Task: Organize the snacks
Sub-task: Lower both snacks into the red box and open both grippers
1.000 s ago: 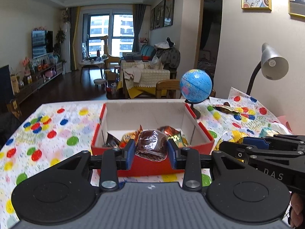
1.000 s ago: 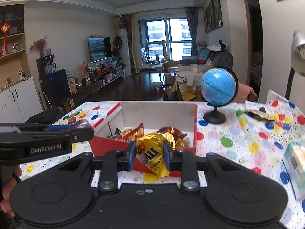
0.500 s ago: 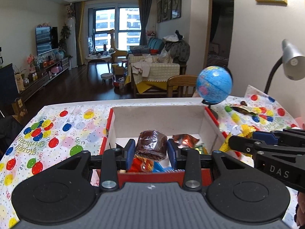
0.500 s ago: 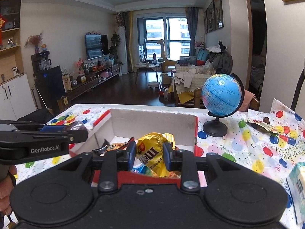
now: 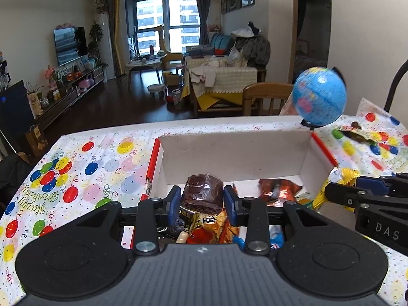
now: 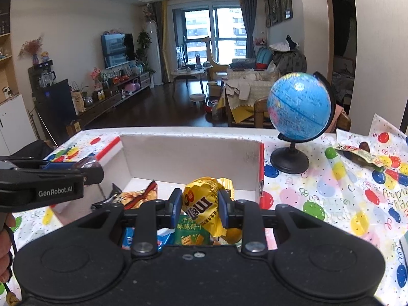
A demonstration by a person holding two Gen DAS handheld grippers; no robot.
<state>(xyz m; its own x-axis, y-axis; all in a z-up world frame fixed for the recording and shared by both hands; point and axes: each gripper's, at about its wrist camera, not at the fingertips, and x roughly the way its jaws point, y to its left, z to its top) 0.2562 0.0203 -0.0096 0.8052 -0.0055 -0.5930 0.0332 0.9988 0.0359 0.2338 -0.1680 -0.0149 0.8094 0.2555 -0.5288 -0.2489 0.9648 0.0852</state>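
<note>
A red box with white inner walls stands on the balloon-print table and holds several snack packs. My left gripper is shut on a brown wrapped cake and holds it over the box's near left part. My right gripper is shut on a yellow M&M's bag over the box's near right part. Each gripper shows side-on in the other's view, the right one at the right edge, the left one at the left edge.
A blue globe on a black stand sits right of the box. A loose snack wrapper lies far right on the tablecloth. A lamp stem rises at the right edge. The table's far edge is just behind the box.
Both grippers have moved forward and up, from in front of the box's near wall to over its inside. Each still holds its snack.
</note>
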